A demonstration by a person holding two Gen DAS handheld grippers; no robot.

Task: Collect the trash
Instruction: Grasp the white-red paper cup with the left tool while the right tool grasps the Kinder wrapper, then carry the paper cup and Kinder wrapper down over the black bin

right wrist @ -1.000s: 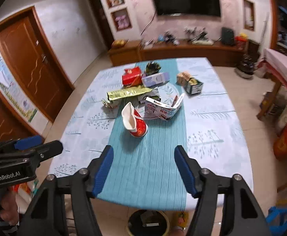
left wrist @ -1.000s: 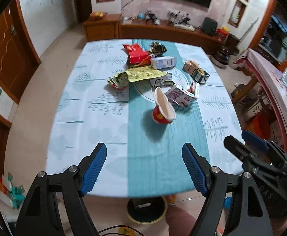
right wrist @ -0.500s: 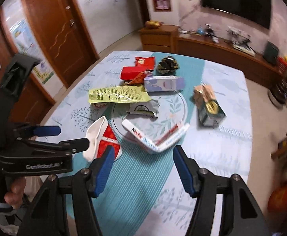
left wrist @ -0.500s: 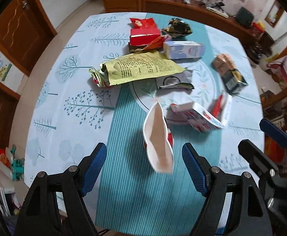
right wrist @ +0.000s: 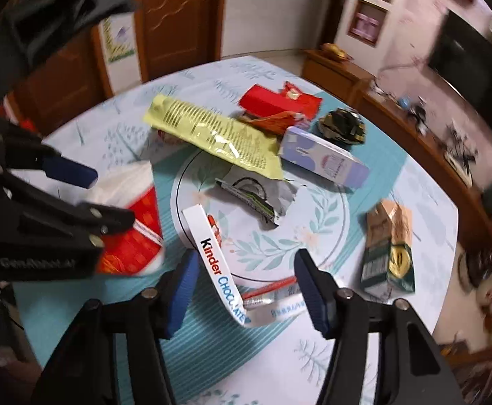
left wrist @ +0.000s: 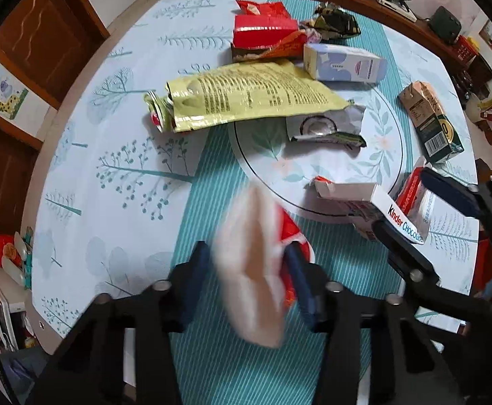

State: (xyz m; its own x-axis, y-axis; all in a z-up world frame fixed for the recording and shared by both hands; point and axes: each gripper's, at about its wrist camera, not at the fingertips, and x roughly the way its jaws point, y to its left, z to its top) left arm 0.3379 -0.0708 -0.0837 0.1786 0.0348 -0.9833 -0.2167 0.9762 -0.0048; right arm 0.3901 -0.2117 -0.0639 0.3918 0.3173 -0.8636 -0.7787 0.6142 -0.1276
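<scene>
A squashed red and white paper cup (left wrist: 252, 263) lies on the teal runner between the fingers of my left gripper (left wrist: 249, 280), which are narrowed around it; whether they press it is blurred. The cup also shows in the right wrist view (right wrist: 134, 229). My right gripper (right wrist: 244, 290) is open around a white Kinder Chocolate box (right wrist: 219, 266), which also shows in the left wrist view (left wrist: 374, 209). More trash lies behind: a yellow-green bag (left wrist: 246, 98), a red packet (left wrist: 262, 33), a pale blue carton (left wrist: 343, 64), a torn grey wrapper (left wrist: 323, 128) and a brown and green carton (left wrist: 431, 121).
The table (left wrist: 117, 155) has a pale tree-pattern cloth with a teal runner and a round white plate (left wrist: 272, 165) in the middle. A dark crumpled wrapper (left wrist: 333, 23) lies at the far end. A low wooden cabinet (right wrist: 414, 135) runs behind, wooden doors to the left.
Both grippers moved down and forward to the table. The left gripper's fingers narrowed around the paper cup. The right gripper came around the Kinder box, still open.
</scene>
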